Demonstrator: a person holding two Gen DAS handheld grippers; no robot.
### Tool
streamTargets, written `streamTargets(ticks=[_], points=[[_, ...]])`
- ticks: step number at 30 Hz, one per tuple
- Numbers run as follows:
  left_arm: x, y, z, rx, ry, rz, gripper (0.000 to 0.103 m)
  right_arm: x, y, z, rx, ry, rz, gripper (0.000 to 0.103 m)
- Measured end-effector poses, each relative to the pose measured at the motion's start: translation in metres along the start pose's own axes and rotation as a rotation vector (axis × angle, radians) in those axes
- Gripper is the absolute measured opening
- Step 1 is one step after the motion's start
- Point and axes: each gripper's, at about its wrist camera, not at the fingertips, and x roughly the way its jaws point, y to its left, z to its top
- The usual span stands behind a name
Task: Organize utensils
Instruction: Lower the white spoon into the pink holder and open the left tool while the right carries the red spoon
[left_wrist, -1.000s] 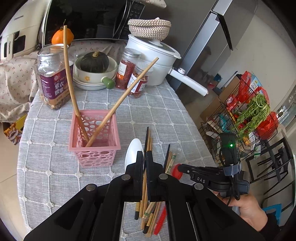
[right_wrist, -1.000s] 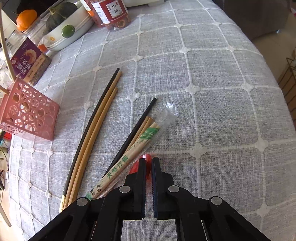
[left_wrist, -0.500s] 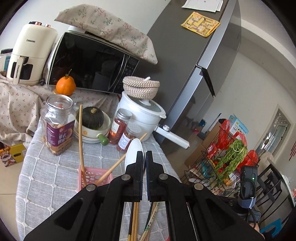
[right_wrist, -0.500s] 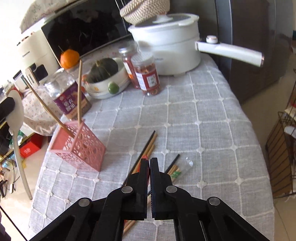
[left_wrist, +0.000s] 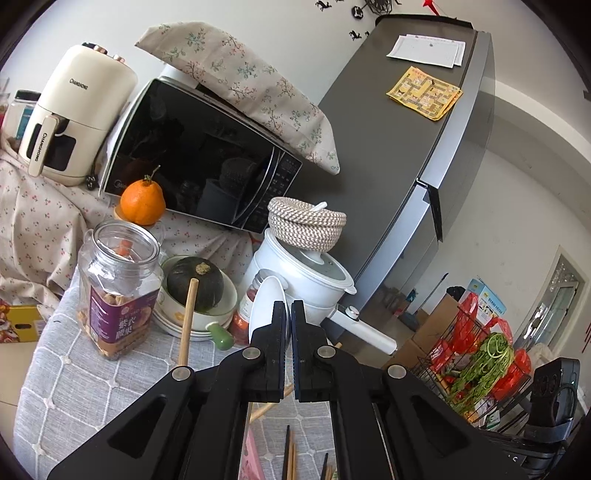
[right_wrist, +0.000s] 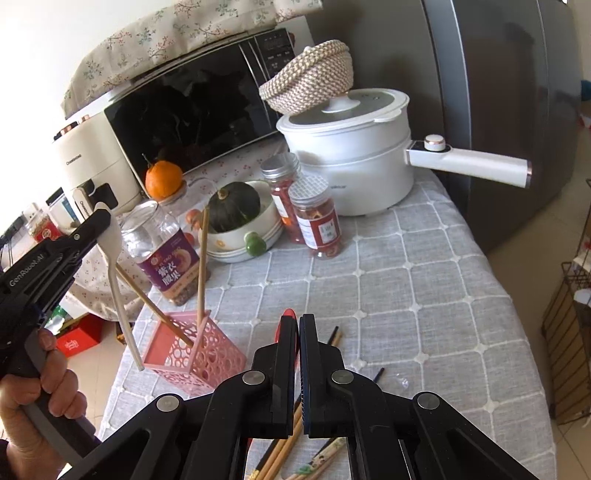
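Observation:
My left gripper is shut on a white spoon, whose bowl shows behind the left finger. In the right wrist view the left gripper is at the left, held by a hand, and the white spoon hangs handle-down beside the pink basket. Two wooden chopsticks stand in that basket. My right gripper is shut on a red utensil, of which only the tip pokes out, raised above several loose chopsticks on the grey tablecloth.
Behind the basket stand a nut jar, a bowl with a green squash, two spice jars and a white pot with a long handle. Microwave, air fryer, fridge and a wire rack surround the table.
Both grippers have risen off the table and tilted up. The left one carries the white spoon up toward the basket; the right one lifted the red utensil from the chopstick pile.

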Motion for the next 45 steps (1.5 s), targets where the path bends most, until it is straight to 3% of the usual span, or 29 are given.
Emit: streamTargets(ticks=[12,21,27,35,41,45], points=[[0.028,0.015,-0.015,0.086,0.005,0.074,0.002,0.013,0.009,0.008,0.001,-0.044,-0.023,0.001],[0.033,0.022,-0.035,0.071,0.162,0.07,0.005,0.016,0.015,0.012,-0.006,-0.081,-0.04,0.001],[0.02,0.019,-0.042,0.097,0.288,0.113,0.016,0.015,0.026,0.018,-0.017,-0.131,-0.054,0.001],[-0.012,0.019,-0.041,0.125,0.368,0.214,0.046,0.008,0.045,0.029,0.001,-0.233,-0.043,0.001],[-0.029,0.027,-0.044,0.157,0.454,0.323,0.059,0.003,0.069,0.031,-0.018,-0.337,-0.041,0.001],[-0.033,0.038,-0.053,0.168,0.537,0.397,0.06,0.009,0.088,0.029,-0.053,-0.39,-0.062,0.001]])
